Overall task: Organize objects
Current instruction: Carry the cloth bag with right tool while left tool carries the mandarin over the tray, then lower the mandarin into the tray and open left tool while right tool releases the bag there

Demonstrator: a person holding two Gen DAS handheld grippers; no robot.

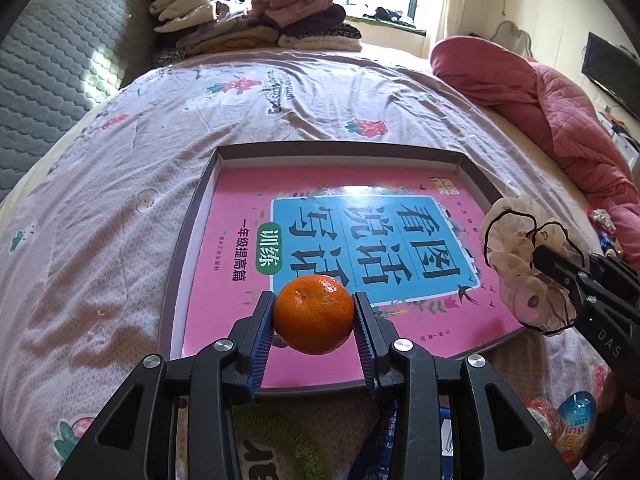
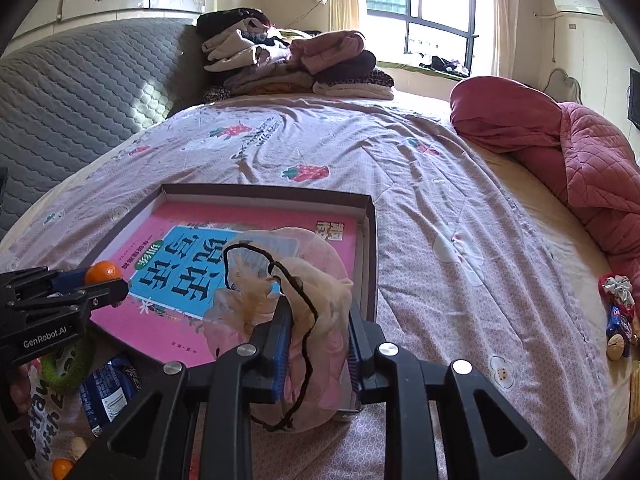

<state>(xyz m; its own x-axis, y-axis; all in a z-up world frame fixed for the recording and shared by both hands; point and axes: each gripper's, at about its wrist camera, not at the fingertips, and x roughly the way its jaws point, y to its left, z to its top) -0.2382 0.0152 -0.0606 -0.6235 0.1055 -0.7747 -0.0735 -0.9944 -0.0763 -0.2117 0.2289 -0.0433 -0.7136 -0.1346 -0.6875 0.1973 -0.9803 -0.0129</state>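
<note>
A mandarin [image 1: 314,314] is clamped between the blue pads of my left gripper [image 1: 314,300], which is shut on it above the near edge of a pink book [image 1: 360,232]. The book lies in a shallow dark-rimmed box [image 1: 340,148] on the bed. My right gripper [image 2: 318,316] is shut on a sheer pink scrunchie with black trim [image 2: 304,276], held over the box's [image 2: 264,190] right near corner. The left wrist view has the right gripper [image 1: 540,256] and scrunchie [image 1: 512,240] at the right. In the right wrist view, the left gripper [image 2: 116,280] and mandarin [image 2: 102,272] appear at the left.
Folded clothes [image 2: 296,60] are piled at the bed's far end by a grey padded headboard [image 2: 80,88]. A red quilt [image 2: 580,160] lies bunched at the right. Near the front lie a blue packet [image 2: 108,392], a green scrunchie [image 2: 68,360], another mandarin [image 2: 62,468] and wrapped sweets [image 2: 618,320].
</note>
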